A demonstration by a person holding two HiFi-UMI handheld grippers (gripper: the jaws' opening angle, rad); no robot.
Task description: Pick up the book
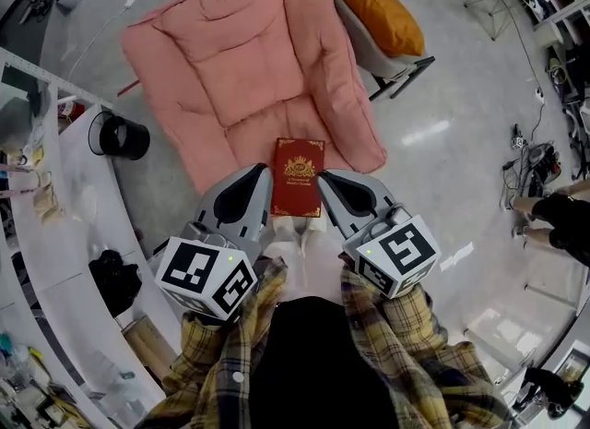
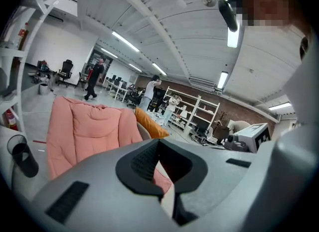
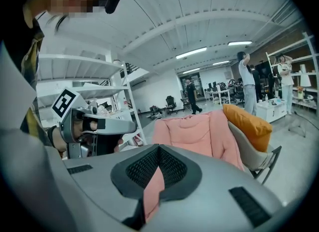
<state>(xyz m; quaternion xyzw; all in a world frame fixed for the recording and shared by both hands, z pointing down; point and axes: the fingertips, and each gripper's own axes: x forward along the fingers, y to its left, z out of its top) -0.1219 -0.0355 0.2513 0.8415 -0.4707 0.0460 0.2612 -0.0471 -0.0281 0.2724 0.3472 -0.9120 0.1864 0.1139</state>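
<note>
A dark red book (image 1: 298,176) with a gold crest hangs face up above the front of the pink padded chair (image 1: 249,58). Its near end sits between my two grippers, which flank it side by side. The left gripper (image 1: 260,174) lies against the book's left edge and the right gripper (image 1: 330,178) against its right edge. Each gripper's own jaws are shut with nothing between the pads, as the left gripper view (image 2: 158,143) and the right gripper view (image 3: 158,148) show. The book itself cannot be made out in either gripper view.
An orange cushion (image 1: 373,3) lies on the chair's far right side. A curved white counter (image 1: 64,224) with a black cup (image 1: 123,137) runs along the left. A person's legs (image 1: 553,210) show at the right edge. Shelving and distant people stand beyond the chair.
</note>
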